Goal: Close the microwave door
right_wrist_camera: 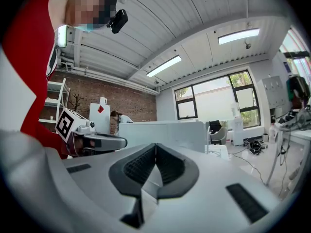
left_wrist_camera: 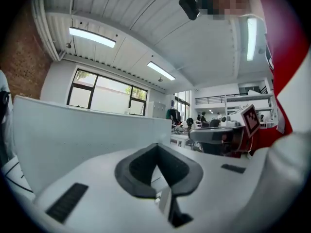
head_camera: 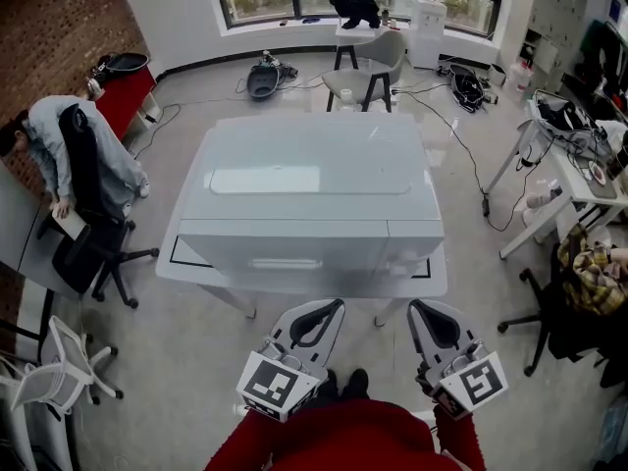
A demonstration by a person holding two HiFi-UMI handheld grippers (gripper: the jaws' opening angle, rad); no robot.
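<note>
The white microwave stands on a small white table in front of me. Its door lies flush with the front face, and the control panel is at the right. My left gripper hangs just below the table's near edge, its jaws together with nothing between them. My right gripper is beside it to the right, also shut and empty. Neither touches the microwave. The left gripper view shows its shut pads before the microwave's white side. In the right gripper view the closed pads point toward the microwave.
A person bends over a black office chair at the left. A white folding chair stands at lower left, a grey chair behind the table, and a cluttered desk with floor cables at the right.
</note>
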